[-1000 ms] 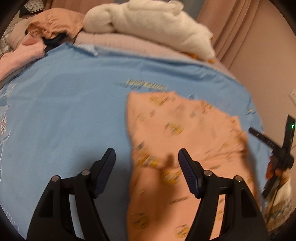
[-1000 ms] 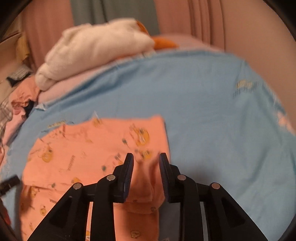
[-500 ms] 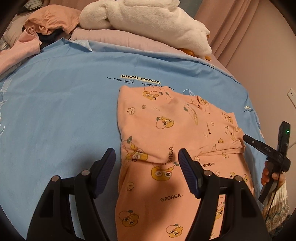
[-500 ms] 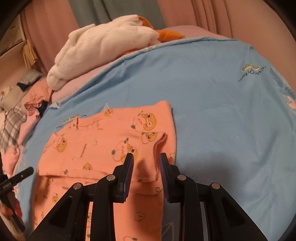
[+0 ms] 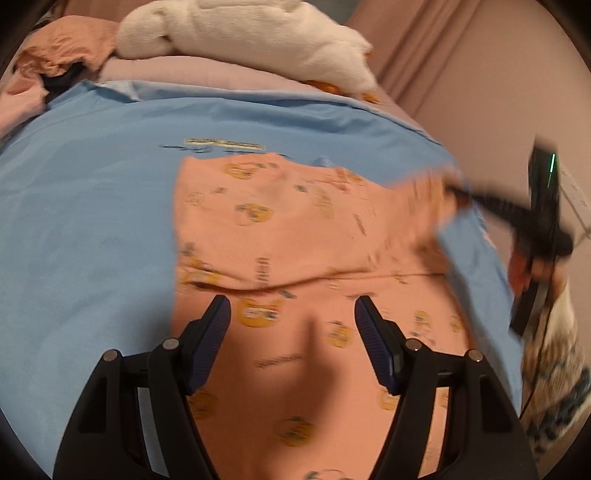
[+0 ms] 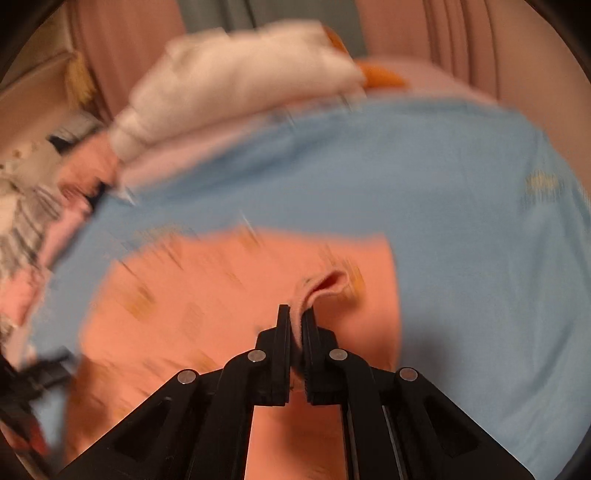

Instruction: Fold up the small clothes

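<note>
An orange garment with yellow cartoon prints (image 5: pixel 295 236) lies on the blue sheet (image 5: pixel 85 229), one layer folded over the other. My left gripper (image 5: pixel 291 325) is open and empty, hovering over the garment's near part. My right gripper (image 6: pixel 295 325) is shut on a pinched edge of the orange garment (image 6: pixel 221 295), lifting a small fold. In the left wrist view the right gripper (image 5: pixel 458 192) shows blurred at the far right, pulling the garment's right corner up off the sheet.
A white fluffy blanket (image 5: pixel 243 33) and a pink pillow (image 5: pixel 207 70) lie at the bed's head. Loose clothes (image 5: pixel 55 62) are piled at the far left. Pink curtains (image 6: pixel 461 44) hang behind. The bed's right edge (image 5: pixel 498 266) is close.
My right gripper has shut on the garment's edge and is lifting it. The left gripper has moved right, over the garment, still open. Both views are blurred by motion.
</note>
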